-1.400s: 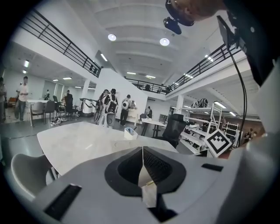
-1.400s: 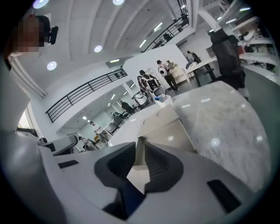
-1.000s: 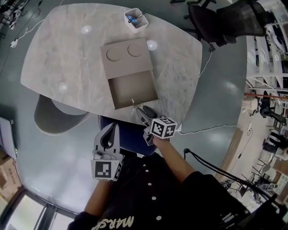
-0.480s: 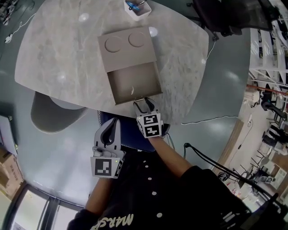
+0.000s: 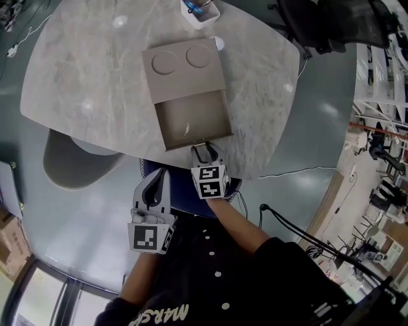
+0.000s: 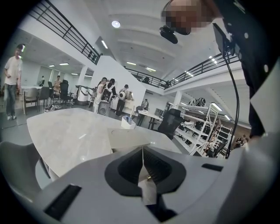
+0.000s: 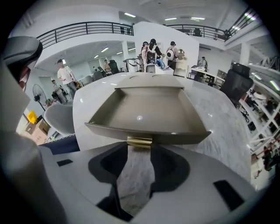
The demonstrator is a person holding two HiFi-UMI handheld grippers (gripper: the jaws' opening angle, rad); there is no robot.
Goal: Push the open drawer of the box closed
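While the box (image 5: 183, 69) sits on the marble table (image 5: 83, 70) with two round recesses in its lid, its drawer (image 5: 193, 121) stands pulled well out of the box's near side, towards the person. The drawer's tray is bare inside. A small brass pull (image 7: 140, 141) hangs at the middle of the drawer front, the part farthest from the box.

The right gripper (image 5: 204, 151) points down at that front, just off the drawer's end on the side away from the box. Its jaws stand apart and have just been closing. In the right gripper view the brass pull sits at the mouth between the two tips, about as wide as the gap. No squeeze on it shows, and only the table's marble is seen deeper between the pads.

The left gripper (image 5: 160, 178) hangs off the table edge, farther from the box than the right one and to its left in the head view. Its jaws are clenched together with nothing in them.

Just beyond the box's far side stands a white pen holder (image 5: 204, 11) with pens in it. A grey chair (image 5: 73, 162) is tucked under the table to the left of the box, a blue seat (image 5: 185, 191) lies below the drawer end, and a black office chair (image 5: 331, 22) stands well to the box's right.
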